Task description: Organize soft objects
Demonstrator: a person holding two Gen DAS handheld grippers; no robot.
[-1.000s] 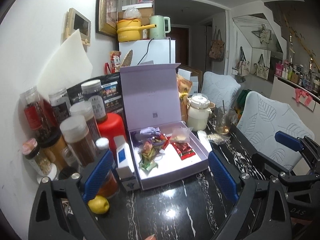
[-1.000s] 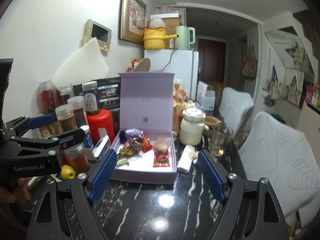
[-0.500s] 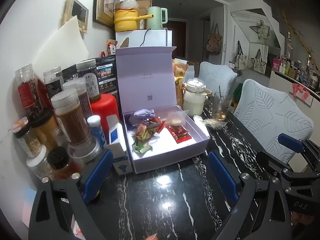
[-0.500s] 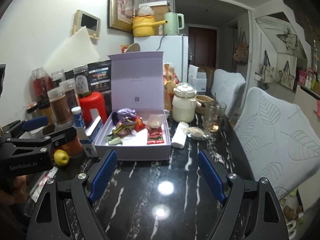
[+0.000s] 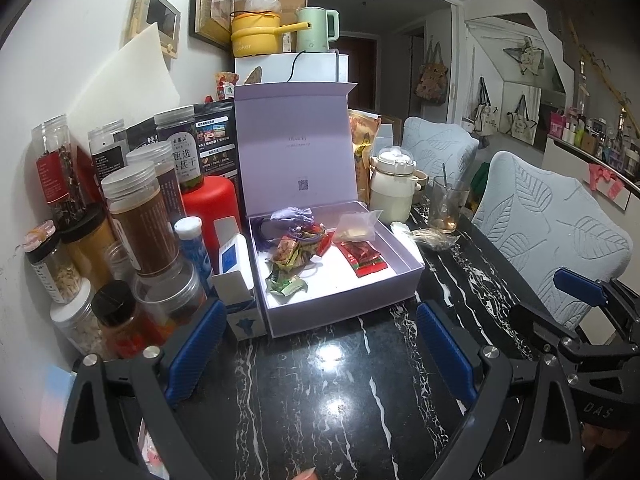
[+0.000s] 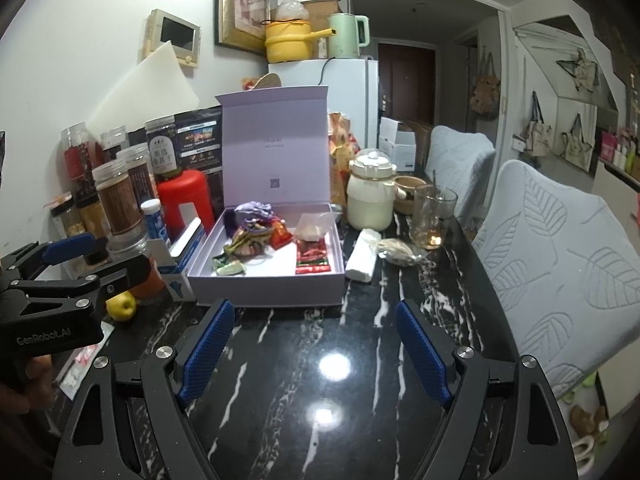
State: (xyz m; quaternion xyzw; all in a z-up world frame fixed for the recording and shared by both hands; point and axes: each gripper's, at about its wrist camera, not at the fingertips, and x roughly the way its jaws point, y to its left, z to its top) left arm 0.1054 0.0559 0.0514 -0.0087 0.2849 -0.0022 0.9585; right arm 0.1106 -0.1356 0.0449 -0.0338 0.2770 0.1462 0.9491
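Sachets (image 5: pixel 298 248) fill the lilac box (image 5: pixel 348 312); "GenRobot.AI" left gripper (image 5: pixel 316 344) and right gripper (image 6: pixel 316 344) gape, unladen.

I see a glossy black marble surface (image 6: pixel 320 400) reflecting ceiling light, white wall (image 6: pixel 80 40) with a framed picture (image 6: pixel 240 4) on the left, two pale leaf-pattern chairs (image 6: pixel 560 264) right, white fridge (image 6: pixel 344 80) and dark door (image 6: pixel 404 76) behind.
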